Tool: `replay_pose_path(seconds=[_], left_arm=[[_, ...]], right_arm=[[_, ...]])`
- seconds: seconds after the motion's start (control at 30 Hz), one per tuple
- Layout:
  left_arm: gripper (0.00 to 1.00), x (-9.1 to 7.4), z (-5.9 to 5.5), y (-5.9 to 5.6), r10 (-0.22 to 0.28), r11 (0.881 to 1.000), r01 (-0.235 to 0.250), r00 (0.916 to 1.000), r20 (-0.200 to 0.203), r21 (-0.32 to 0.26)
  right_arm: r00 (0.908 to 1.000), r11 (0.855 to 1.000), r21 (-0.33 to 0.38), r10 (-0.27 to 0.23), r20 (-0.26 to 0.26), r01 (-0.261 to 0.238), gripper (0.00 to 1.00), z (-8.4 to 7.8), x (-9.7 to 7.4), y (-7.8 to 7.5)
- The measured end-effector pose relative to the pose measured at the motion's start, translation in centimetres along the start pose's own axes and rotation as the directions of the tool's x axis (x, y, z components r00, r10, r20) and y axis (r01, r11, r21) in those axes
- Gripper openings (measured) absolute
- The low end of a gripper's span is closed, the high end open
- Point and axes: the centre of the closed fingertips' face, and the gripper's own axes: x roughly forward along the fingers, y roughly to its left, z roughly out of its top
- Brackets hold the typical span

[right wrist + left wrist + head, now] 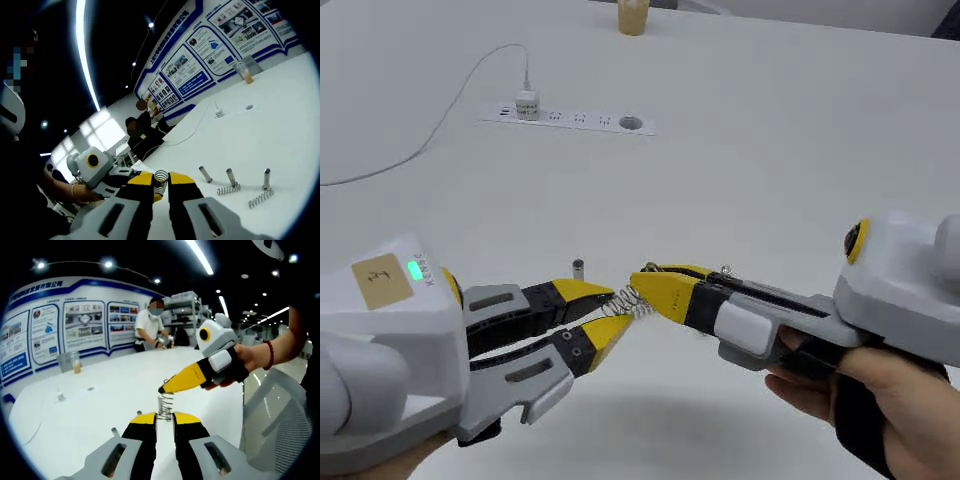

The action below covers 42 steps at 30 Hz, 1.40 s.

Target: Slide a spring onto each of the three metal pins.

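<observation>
A small metal spring [633,301] hangs above the white table [750,180] between both grippers. My left gripper [616,312] comes in from the lower left, its yellow-tipped jaws closed on one end of the spring [165,406]. My right gripper [640,284] reaches in from the right, shut on the other end of the spring [160,181]. In the right gripper view, three upright metal pins [205,174] [230,177] [266,178] stand bare, with two more springs [228,189] [261,198] lying at their feet. One pin [578,268] stands just behind the left jaws.
A white power strip [570,117] with a plugged-in charger and cable lies at the back of the table. A tan cup [633,15] stands at the far edge. A person [148,327] stands beyond the table.
</observation>
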Motion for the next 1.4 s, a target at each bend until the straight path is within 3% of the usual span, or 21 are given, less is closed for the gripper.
replay_pose_path(seconds=[0.2,0.4,0.5,0.77,0.9,1.07,1.23,1.3,1.4], left_arm=[[0.18,-0.4,-0.9,0.3,0.038,0.999,-0.037,0.9986,-0.036,0.026],[0.28,-0.9,-1.9,0.5,0.075,0.997,-0.075,0.9947,-0.07,0.009],[0.32,-1.2,-2.4,0.8,0.096,0.995,-0.098,0.9921,-0.081,-0.025],[0.43,-1.9,-3.5,1.3,0.121,0.989,-0.129,0.9865,-0.111,-0.07],[0.54,-2.0,-3.9,1.4,0.13,0.987,-0.139,0.984,-0.122,-0.076],[0.6,-2.0,-4.3,1.5,0.137,0.985,-0.149,0.9817,-0.133,-0.082],[0.64,-1.9,-4.4,1.6,0.139,0.984,-0.151,0.982,-0.127,-0.092],[0.67,-1.9,-4.5,1.6,0.14,0.984,-0.152,0.9819,-0.128,-0.093],[0.69,-1.9,-4.7,1.6,0.139,0.983,-0.153,0.9815,-0.132,-0.103]], right_arm=[[0.9976,0.992,-0.103,-0.068,-0.01,0.067,0.11,0.3,0.1,-1.1],[0.9928,0.971,-0.212,-0.117,-0.026,0.109,0.11,0.1,0.4,-1.8],[0.9899,0.952,-0.282,-0.138,-0.032,0.123,0.11,0.0,0.6,-2.1],[0.9888,0.916,-0.38,-0.147,-0.024,0.127,0.12,0.3,1.6,-2.6],[0.9887,0.899,-0.419,-0.148,-0.025,0.124,0.12,0.6,2.4,-2.9],[0.9884,0.89,-0.439,-0.149,-0.027,0.123,0.12,0.8,3.5,-3.3],[0.9864,0.868,-0.479,-0.162,-0.026,0.13,0.12,0.8,4.7,-3.9],[0.987,0.866,-0.483,-0.158,-0.027,0.126,0.12,0.8,5.2,-4.2],[0.9848,0.846,-0.516,-0.171,-0.031,0.131,0.12,0.6,5.8,-4.7]])
